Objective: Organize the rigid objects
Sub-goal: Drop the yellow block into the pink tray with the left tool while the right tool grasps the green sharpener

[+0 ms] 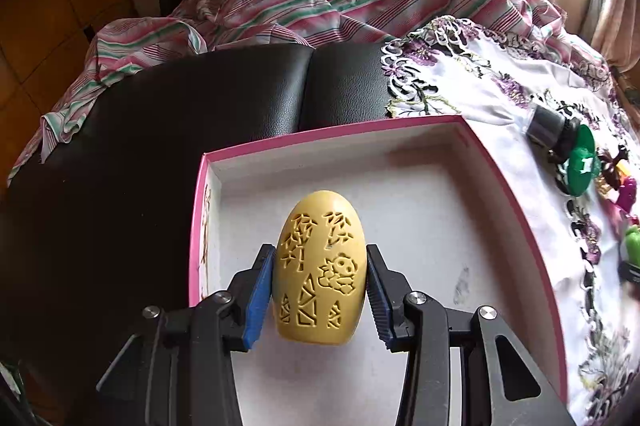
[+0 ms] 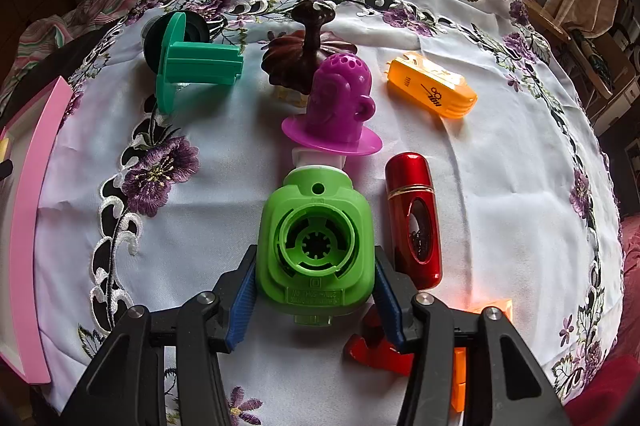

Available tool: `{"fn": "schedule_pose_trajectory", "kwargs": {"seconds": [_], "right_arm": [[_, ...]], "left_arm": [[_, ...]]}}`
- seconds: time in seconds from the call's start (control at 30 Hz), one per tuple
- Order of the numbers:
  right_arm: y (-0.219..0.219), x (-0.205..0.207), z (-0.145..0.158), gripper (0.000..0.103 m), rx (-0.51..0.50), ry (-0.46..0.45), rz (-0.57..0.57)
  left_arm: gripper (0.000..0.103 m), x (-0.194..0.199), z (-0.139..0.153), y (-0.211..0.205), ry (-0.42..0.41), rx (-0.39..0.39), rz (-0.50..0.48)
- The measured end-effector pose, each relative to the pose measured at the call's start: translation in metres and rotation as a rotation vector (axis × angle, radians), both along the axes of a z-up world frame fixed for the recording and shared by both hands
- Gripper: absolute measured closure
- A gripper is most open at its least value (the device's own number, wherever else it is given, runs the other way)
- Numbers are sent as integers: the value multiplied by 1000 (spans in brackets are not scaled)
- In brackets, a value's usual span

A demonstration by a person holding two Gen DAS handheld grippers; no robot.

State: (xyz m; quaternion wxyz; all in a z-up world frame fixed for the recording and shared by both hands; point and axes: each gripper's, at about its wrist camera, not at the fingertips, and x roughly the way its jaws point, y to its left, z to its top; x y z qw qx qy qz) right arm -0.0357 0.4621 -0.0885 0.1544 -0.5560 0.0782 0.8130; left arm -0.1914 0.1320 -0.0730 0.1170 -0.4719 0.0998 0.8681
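Cut off by the left edge of the right wrist view: pink box (image 2: pixel 28 226). Partly hidden behind the right gripper (image 2: pixel 316 300): red piece (image 2: pixel 370 348) and orange piece (image 2: pixel 460 378), kinds untellable. Smeared at the left wrist view's right edge: green spool (image 1: pixel 582 162), purple piece (image 1: pixel 628 192). Too small to read: raised lettering on the light-green piece (image 2: pixel 316 238).

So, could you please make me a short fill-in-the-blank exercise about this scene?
1. The left gripper holds a yellow ____ over the box.
2. The box rim is ____.
3. The right gripper is shut on a ____ part.
4. Right of that part lies a ____ tube.

Missing: egg; pink; green; red
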Motion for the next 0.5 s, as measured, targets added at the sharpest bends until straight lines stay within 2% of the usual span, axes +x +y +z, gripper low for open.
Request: {"fn": "schedule_pose_trajectory", "kwargs": {"seconds": [0.23, 0.4, 0.5], "right_arm": [[0, 0, 0, 50, 0, 0, 0], [0, 0, 0, 50, 1, 0, 1], [0, 0, 0, 50, 1, 0, 0]], "left_arm": [[58, -8, -4, -4, 15, 6, 25], [48, 0, 4, -11, 45, 25, 38], [47, 8, 10, -16, 58, 43, 46]]}}
